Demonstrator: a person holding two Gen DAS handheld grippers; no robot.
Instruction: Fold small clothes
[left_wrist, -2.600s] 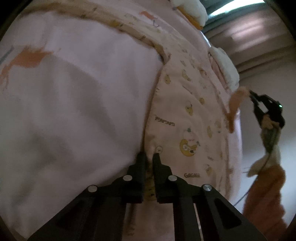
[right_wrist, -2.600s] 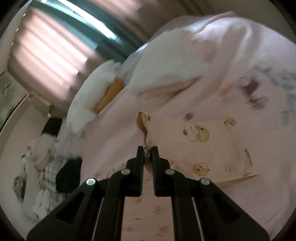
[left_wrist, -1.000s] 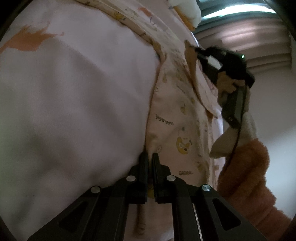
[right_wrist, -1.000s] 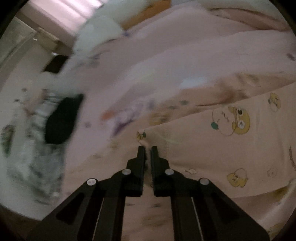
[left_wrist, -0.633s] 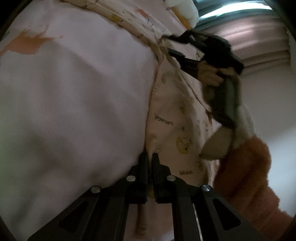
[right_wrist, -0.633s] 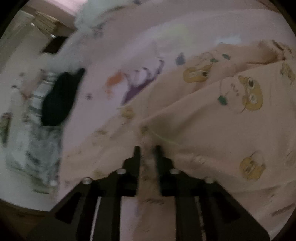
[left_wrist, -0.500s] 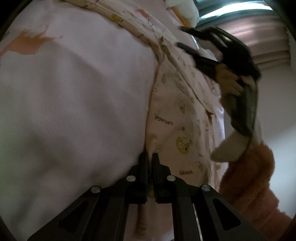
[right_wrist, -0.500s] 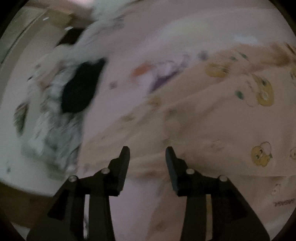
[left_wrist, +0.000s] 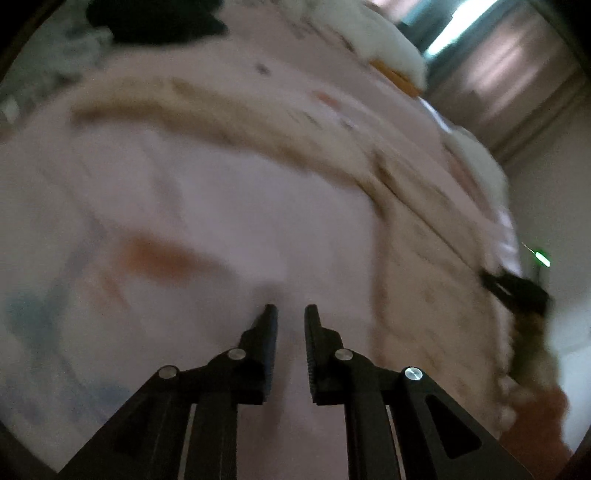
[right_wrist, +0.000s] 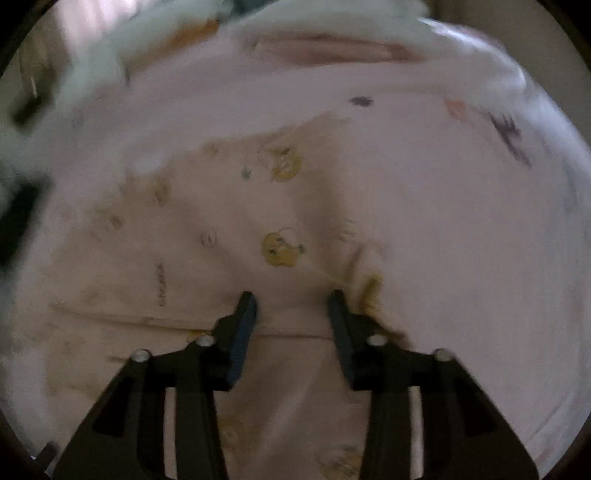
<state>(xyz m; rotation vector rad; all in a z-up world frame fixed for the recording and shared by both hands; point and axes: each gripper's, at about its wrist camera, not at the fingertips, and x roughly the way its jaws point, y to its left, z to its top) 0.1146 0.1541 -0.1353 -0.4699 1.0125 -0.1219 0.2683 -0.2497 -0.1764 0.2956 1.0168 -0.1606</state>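
A small peach garment printed with yellow cartoon ducks (right_wrist: 280, 229) lies spread on the pink bedsheet (right_wrist: 461, 221). My right gripper (right_wrist: 293, 306) is open and empty just above it, fingers wide apart. In the left wrist view the garment (left_wrist: 424, 280) lies to the right, blurred. My left gripper (left_wrist: 290, 317) is slightly open and empty over bare sheet (left_wrist: 221, 206), to the left of the garment. The right gripper (left_wrist: 517, 288) shows at the garment's right edge.
White plush pillows (left_wrist: 384, 44) lie at the head of the bed near the curtained window (left_wrist: 509, 74). A dark item (left_wrist: 155, 18) and patterned cloth lie at the far left. A white pillow (right_wrist: 110, 55) shows in the right wrist view.
Both grippers let go of the garment and opened. The left gripper moved left off the garment onto bare sheet. The right gripper opened wide and now hovers over the folded cloth.
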